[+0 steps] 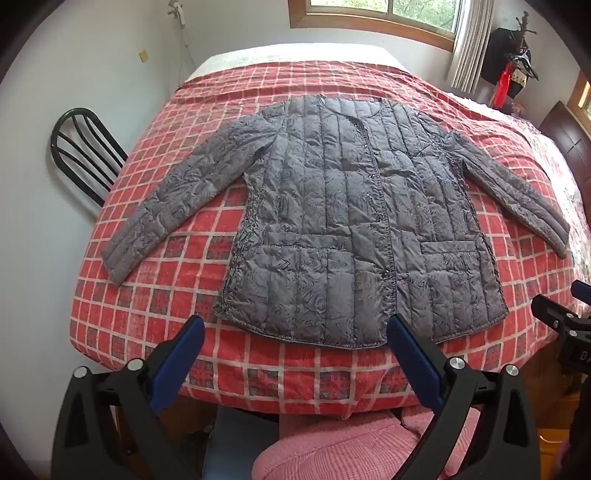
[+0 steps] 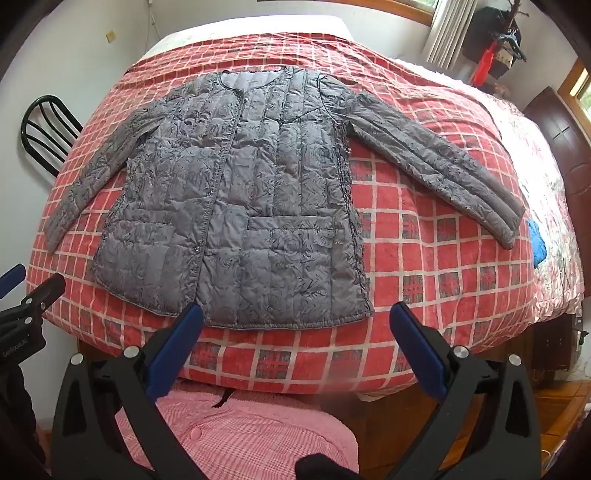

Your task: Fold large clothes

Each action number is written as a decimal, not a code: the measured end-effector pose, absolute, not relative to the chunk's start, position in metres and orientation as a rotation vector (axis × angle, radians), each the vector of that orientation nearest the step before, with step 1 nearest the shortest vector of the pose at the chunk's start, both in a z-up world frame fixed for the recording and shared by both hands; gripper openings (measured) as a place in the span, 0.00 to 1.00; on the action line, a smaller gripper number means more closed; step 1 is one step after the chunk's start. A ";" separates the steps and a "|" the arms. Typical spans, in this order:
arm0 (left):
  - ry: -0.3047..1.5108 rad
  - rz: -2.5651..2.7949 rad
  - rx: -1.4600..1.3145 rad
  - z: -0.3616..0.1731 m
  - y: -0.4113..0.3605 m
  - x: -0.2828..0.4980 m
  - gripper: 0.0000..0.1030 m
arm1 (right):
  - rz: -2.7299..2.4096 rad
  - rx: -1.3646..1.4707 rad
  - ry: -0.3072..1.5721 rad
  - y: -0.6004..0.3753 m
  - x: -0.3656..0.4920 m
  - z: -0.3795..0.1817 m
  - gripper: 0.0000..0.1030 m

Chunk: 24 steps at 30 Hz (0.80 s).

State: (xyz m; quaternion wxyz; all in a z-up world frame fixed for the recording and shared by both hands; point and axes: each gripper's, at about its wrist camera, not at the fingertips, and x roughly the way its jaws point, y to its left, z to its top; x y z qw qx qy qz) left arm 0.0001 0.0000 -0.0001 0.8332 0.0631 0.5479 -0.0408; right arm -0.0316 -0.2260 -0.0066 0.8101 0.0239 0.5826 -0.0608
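Jacket (image 1: 354, 221) — grey, quilted, rose-patterned — lies face up and spread flat on the red checked bedspread (image 1: 155, 295), front closed, collar toward the window (image 1: 380, 14), hem toward the near edge of the bed. Both sleeves angle out and down from the jacket's shoulders, each cuff resting on the spread well clear of the body panels. Nearer than the hem, the left gripper (image 1: 295, 332) hovers with its blue pads spread wide and nothing between them; the right gripper (image 2: 295, 321) hangs the same way just beyond the hem's right corner, also empty. Neither touches the cloth, so folding looks not yet begun. Past the jacket's left sleeve stands a black chair (image 1: 85, 147); below the hem, off the bed, sits something pink and fuzzy (image 1: 351, 443). The risks from here, as I judge them: the slick, puffy quilting may slip from a shallow pinch, or a pad may catch the bedspread along with the sleeve and drag it — and a fold started unevenly could leave the padded layers skewed and springing open.
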 end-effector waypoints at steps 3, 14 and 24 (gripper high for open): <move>1.159 -0.083 0.135 0.000 0.000 0.000 0.96 | -0.130 0.051 1.247 -0.226 -0.031 -0.007 0.97; 1.160 -0.082 0.140 0.000 0.000 0.000 0.96 | -0.124 0.053 1.243 -0.226 -0.032 -0.007 0.97; 1.158 -0.081 0.141 0.000 0.000 0.000 0.96 | -0.127 0.054 1.242 -0.226 -0.032 -0.006 0.97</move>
